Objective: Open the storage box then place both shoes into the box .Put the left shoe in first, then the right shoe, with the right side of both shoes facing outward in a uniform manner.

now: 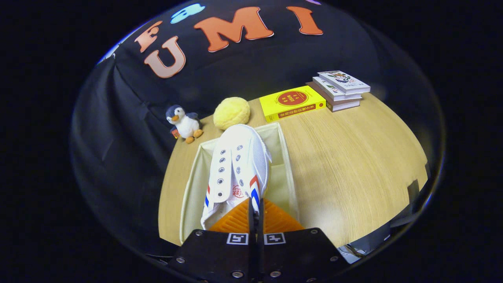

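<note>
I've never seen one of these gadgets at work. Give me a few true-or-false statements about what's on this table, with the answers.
1. The tongs are pinched together on the heel end of a white shoe. True.
2. The shoe is over an open cream storage box. True.
3. A toy penguin sits inside the box. False: it stands on the table beyond the box, beside a yellow fluffy ball.
4. The yellow book lies on top of the stack of books. False: it lies flat on the table beside the stack.
5. The shoe has red and blue stripes. True.
</note>
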Available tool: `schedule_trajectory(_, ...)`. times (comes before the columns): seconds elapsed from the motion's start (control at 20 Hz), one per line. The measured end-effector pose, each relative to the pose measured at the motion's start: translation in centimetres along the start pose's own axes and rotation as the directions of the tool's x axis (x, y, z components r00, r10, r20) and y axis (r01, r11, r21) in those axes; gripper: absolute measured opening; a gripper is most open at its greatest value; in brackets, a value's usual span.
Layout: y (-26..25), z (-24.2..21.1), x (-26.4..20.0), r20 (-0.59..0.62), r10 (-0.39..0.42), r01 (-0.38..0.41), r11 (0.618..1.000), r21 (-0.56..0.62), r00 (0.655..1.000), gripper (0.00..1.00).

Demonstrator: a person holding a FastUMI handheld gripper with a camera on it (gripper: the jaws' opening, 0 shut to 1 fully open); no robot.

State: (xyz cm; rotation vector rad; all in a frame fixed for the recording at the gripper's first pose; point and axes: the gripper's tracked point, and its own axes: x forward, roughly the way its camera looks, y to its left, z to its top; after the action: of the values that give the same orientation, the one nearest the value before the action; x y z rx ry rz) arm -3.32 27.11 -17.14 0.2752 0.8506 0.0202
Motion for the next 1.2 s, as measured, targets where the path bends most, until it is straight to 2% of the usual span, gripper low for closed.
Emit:
schedule_trajectory(0.15,-0.3,-1.2,1.7,-0.038,-0.051,0.050,0.999,-0.022,0.998,0.01)
schedule_trajectory(0.2,0.7,-1.0,1.1,-0.033,-0.013,0.012,1.000,-0.023,0.999,0.05)
schedule_trajectory(0.25,2.3,-0.6,1.1,-0.007,0.038,-0.038,0.999,-0.024,0.999,0.14)
schedule_trajectory(0.3,3.2,0.2,0.3,0.014,0.064,-0.064,0.997,-0.036,0.998,0.30)
schedule_trajectory(0.35,3.4,1.0,-0.8,0.038,0.080,-0.077,0.995,-0.060,0.996,0.34)
schedule_trajectory(0.4,3.5,1.9,-1.6,0.066,0.087,-0.081,0.993,-0.081,0.994,0.45)
schedule_trajectory(0.55,3.2,3.5,-3.5,0.116,0.096,-0.084,0.991,-0.104,0.989,0.90)
schedule_trajectory(0.6,3.1,4.0,-4.1,0.132,0.102,-0.089,0.991,-0.102,0.986,0.99)
schedule_trajectory(0.8,2.0,6.0,-6.8,0.188,0.111,-0.097,0.992,-0.078,0.976,0.99)
schedule_trajectory(1.1,-2.5,10.2,-10.8,0.357,0.053,-0.003,0.990,-0.138,0.933,0.99)
schedule_trajectory(1.2,-3.9,11.0,-11.7,0.376,0.046,0.005,0.991,-0.135,0.925,0.98)
